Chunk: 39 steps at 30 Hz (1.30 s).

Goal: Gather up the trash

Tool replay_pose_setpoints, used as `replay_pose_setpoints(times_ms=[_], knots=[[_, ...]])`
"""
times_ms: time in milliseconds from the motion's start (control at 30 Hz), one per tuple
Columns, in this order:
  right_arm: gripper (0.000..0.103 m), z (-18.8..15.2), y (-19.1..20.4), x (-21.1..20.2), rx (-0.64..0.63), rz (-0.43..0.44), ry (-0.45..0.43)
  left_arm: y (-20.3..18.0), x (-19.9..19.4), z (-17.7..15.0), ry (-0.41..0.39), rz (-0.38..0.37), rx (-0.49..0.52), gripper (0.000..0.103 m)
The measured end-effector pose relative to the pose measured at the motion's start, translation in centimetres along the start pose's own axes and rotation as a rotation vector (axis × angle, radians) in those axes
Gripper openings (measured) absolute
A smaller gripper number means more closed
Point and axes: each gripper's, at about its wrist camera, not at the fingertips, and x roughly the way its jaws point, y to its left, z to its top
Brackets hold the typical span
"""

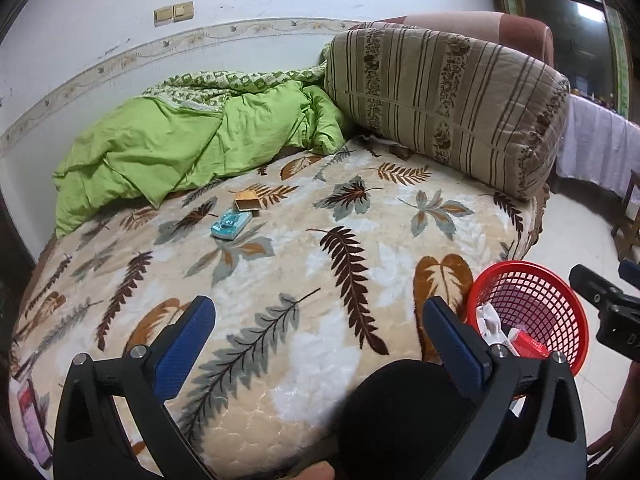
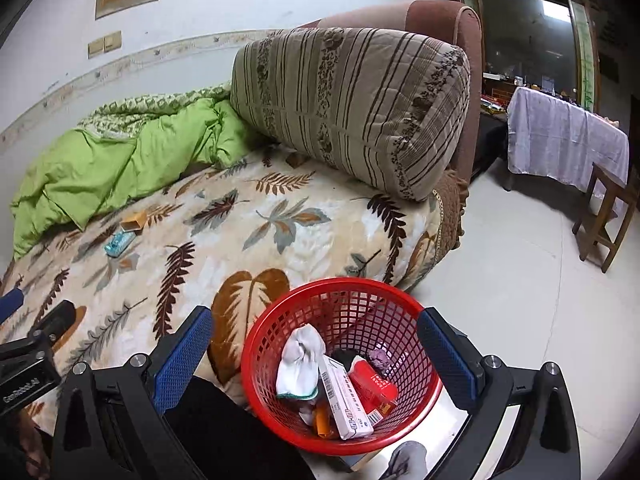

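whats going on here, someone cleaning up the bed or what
A person is collecting trash with two handheld grippers. Both the left gripper and the right gripper are open and empty. The red basket beside the bed already holds boxes and wrappers. A teal packet and a small brown box still lie on the leaf-patterned blanket.

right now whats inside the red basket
The red basket holds a crumpled white cloth, a long white box, a red packet, something orange and something purplish. Anything beneath these is covered.
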Motion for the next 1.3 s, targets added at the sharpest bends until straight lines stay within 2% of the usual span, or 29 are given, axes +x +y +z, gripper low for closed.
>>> replay_pose_setpoints(times_ms=[267, 633, 1300], knots=[[0.102, -0.3, -0.1, 0.6, 0.002, -0.018, 0.035, 0.1, 1.5, -0.1, 0.062, 0.0, -0.001, 0.103], [0.102, -0.3, 0.0, 0.7, -0.005, -0.015, 0.044, 0.5, 1.2, -0.1, 0.057, 0.04, -0.02, 0.103], [0.102, -0.3, -0.2, 0.6, 0.003, -0.018, 0.049, -0.7, 0.8, -0.1, 0.044, 0.032, 0.023, 0.103]])
